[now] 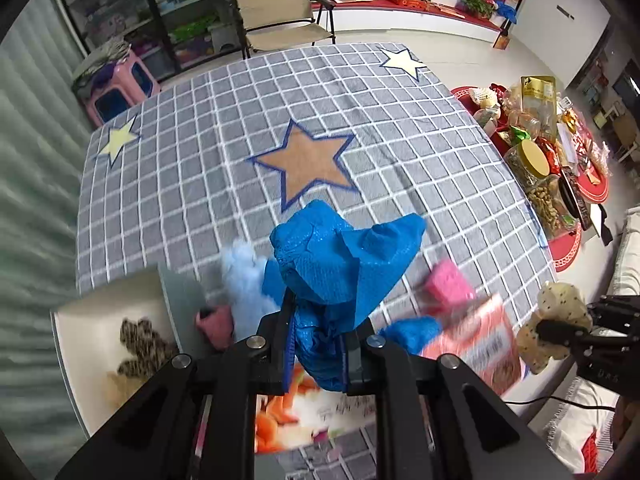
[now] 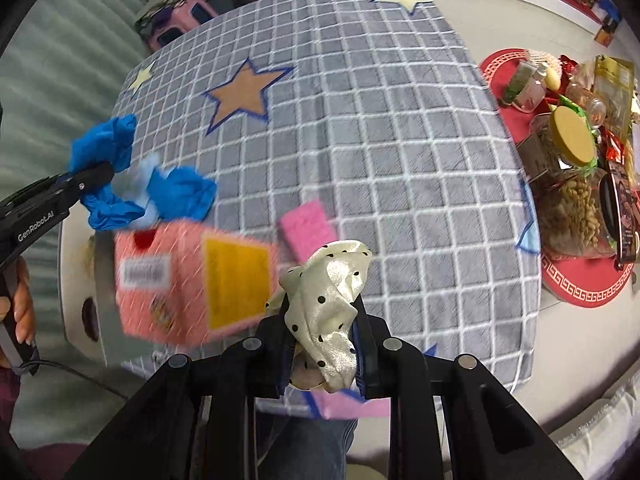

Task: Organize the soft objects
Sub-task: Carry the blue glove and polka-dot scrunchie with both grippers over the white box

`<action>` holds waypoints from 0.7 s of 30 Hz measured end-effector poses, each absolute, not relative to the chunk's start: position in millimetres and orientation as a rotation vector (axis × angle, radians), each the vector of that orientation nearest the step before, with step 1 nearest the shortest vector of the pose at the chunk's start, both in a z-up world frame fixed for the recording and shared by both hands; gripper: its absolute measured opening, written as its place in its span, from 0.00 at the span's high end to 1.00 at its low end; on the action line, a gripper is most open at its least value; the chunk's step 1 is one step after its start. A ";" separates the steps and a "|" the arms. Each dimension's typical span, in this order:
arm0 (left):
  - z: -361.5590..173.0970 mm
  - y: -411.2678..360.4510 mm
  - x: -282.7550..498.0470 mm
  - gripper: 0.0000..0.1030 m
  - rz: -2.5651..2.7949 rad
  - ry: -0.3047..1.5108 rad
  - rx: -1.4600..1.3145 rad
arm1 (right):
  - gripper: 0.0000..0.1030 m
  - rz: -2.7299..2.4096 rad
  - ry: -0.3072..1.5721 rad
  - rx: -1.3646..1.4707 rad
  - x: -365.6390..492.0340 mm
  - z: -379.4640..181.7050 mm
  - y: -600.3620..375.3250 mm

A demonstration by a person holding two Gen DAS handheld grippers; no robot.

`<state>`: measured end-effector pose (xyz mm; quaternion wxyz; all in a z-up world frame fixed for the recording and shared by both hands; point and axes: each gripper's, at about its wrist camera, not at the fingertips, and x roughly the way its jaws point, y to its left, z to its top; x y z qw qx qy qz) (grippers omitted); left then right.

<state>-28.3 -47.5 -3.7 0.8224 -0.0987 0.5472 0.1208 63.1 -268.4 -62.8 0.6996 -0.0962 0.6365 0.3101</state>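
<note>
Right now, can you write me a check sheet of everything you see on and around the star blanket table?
Surface: grey checked star blanket covering the table.
Job's things: blue crinkly cloth and cream polka-dot cloth held up; pink sponge, pale blue fluffy piece and more blue cloth on the blanket.
Clutter: pink box, blurred; white bin with a leopard-print soft thing inside.
Grippers: left gripper shut on the blue crinkly cloth; right gripper shut on the cream polka-dot cloth.
Cables: black cable under the right gripper.
Surroundings: folding chair, shelves, snack jars on red mats.
</note>
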 end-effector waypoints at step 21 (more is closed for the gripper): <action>-1.4 -2.2 -151.9 0.83 0.397 1.123 -0.349 | 0.75 0.941 1.415 -0.406 -53.7 -43.8 -190.8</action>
